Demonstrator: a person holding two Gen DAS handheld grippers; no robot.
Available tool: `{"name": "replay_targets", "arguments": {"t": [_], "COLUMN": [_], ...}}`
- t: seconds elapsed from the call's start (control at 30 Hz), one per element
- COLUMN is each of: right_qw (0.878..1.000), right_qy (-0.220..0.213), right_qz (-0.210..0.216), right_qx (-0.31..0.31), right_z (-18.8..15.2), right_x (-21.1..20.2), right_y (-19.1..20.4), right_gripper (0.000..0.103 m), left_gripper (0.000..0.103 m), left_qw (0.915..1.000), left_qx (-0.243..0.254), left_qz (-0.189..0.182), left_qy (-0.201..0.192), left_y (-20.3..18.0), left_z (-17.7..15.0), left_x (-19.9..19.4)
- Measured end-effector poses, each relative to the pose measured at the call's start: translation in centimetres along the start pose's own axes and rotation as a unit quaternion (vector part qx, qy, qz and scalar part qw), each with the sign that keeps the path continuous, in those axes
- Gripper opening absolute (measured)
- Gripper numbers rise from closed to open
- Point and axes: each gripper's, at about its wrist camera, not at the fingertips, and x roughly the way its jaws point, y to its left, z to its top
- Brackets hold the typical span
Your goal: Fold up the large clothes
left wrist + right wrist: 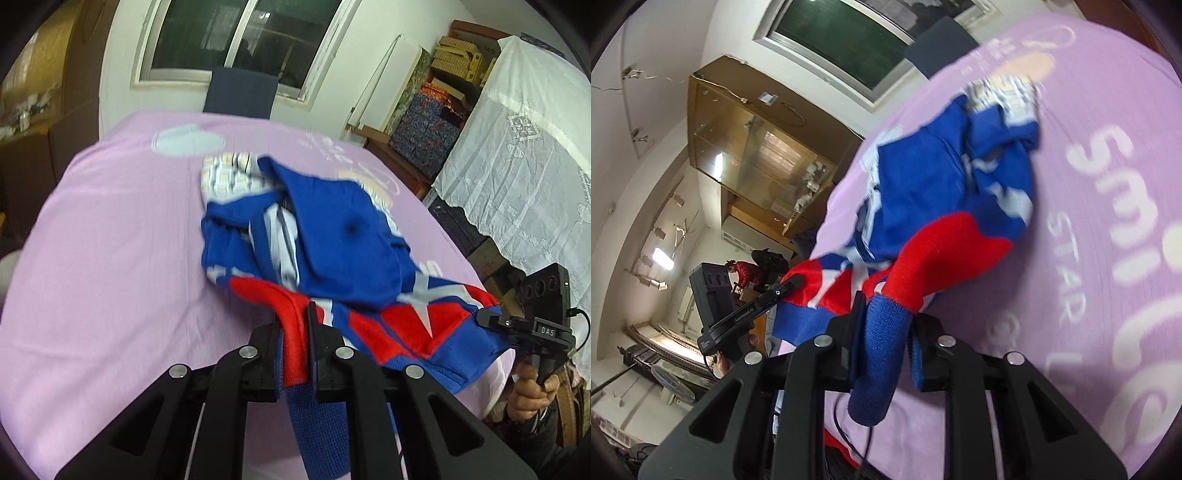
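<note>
a lived-in room with a dark window; the work surface is a table under a lilac printed cloth [110, 229]. on it, bunched and blurred, lies a blue, red and white knitted sweater [332, 236], mostly heaped toward the far side, its near hem drawn up off the cloth. left gripper [295, 332] is clenched on a red and blue fold of that hem. right gripper [886, 325] is clamped on a blue ribbed cuff or hem end; which one i cannot tell. the garment runs away from both claws, long axis pointing to the far edge, the hem stretched between the two grips. judgement: both hands equally near; next move likely a lift and spread.
</note>
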Motion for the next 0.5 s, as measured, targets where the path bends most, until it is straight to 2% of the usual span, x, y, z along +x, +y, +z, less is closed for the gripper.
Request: {"name": "replay_targets", "arguments": {"t": [0.27, 0.33, 0.5], "right_qw": [1.000, 1.000, 1.000], "right_qy": [-0.016, -0.018, -0.015], "right_qz": [0.008, 0.010, 0.009], "right_qx": [-0.003, 0.002, 0.024], "right_z": [6.6, 8.3, 12.5], "right_x": [1.4, 2.1, 4.9], "right_y": [0.8, 0.7, -0.7], "right_gripper": [0.019, 0.019, 0.019], "left_gripper": [0.010, 0.003, 0.003], "left_qw": [0.9996, 0.9993, 0.9991], "left_qx": [0.005, 0.000, -0.021], "left_qz": [0.020, 0.028, 0.028], "left_qy": [-0.017, -0.024, -0.025], "left_y": [-0.1, 0.2, 1.4], "left_z": [5.6, 7.3, 10.7], "left_x": [1.7, 2.4, 4.5]}}
